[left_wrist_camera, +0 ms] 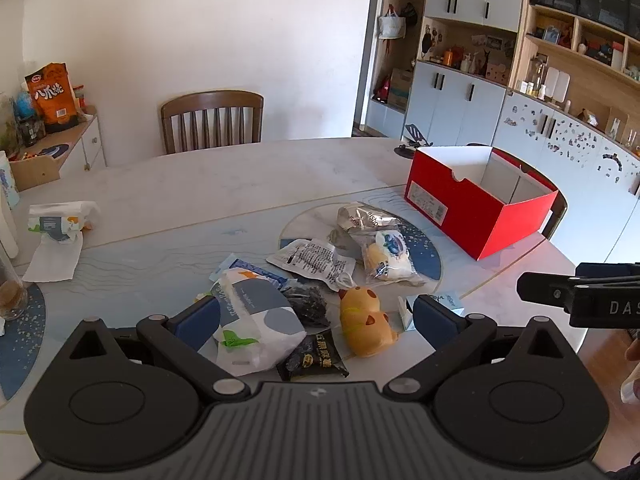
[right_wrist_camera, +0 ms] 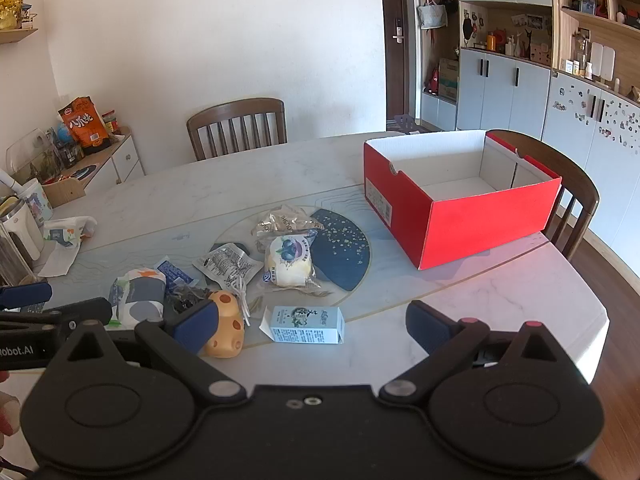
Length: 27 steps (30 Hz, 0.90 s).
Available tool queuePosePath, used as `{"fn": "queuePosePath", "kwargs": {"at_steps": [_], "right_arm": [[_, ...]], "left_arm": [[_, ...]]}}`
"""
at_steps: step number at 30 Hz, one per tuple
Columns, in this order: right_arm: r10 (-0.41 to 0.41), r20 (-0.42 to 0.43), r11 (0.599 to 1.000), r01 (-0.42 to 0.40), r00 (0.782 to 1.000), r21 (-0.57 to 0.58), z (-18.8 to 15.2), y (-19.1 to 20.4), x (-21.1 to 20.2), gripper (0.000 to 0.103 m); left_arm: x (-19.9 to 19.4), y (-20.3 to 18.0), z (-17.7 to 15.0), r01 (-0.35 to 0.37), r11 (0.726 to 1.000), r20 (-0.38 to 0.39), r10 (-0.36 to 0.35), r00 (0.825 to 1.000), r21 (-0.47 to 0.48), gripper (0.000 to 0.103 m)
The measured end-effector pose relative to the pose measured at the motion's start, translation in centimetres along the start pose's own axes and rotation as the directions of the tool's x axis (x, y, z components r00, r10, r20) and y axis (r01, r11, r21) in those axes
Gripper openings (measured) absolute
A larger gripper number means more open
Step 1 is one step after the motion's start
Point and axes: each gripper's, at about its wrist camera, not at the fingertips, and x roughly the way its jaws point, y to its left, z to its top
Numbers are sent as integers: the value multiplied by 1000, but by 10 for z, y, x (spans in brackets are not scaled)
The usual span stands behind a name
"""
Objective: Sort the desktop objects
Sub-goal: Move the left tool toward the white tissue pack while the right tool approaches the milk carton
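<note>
A pile of small items lies on the table's near middle: a tissue pack [left_wrist_camera: 256, 316] [right_wrist_camera: 138, 296], a yellow spotted toy [left_wrist_camera: 366, 322] [right_wrist_camera: 226, 326], a black snack packet [left_wrist_camera: 314, 358], a blueberry bread bag [left_wrist_camera: 390, 258] [right_wrist_camera: 288, 260], a white sachet [left_wrist_camera: 314, 262] [right_wrist_camera: 226, 264], a foil bag [left_wrist_camera: 366, 218] and a small light-blue carton [right_wrist_camera: 306, 325]. An open red box [left_wrist_camera: 476, 204] [right_wrist_camera: 460, 196] stands empty at the right. My left gripper [left_wrist_camera: 316, 320] is open above the tissue pack and toy. My right gripper [right_wrist_camera: 312, 326] is open above the carton.
A second tissue pack with a loose tissue [left_wrist_camera: 60, 226] lies at the table's left. A wooden chair [left_wrist_camera: 212, 122] stands behind the table, another behind the red box [right_wrist_camera: 568, 184]. A side cabinet with snacks [left_wrist_camera: 52, 100] is far left. Cupboards line the right wall.
</note>
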Motion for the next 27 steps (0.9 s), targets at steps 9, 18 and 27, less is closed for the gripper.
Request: {"fn": "queuePosePath", "kwargs": {"at_steps": [9,18,27], "right_arm": [[7,-11,1000,-7,1000,-3,1,1,5,100],[8,13,1000,-8,1000,-25,7,2,8,100],[-2,0,999,2,1000,-39,10,2,20,100]], "left_arm": [[3,4,-1,14,1000,-2,-14,1000,-20,103],[2,2,-1,46,999,16,-46,999,8,103],[8,5,-1,60,998,-10,-60,998,4,103]]}}
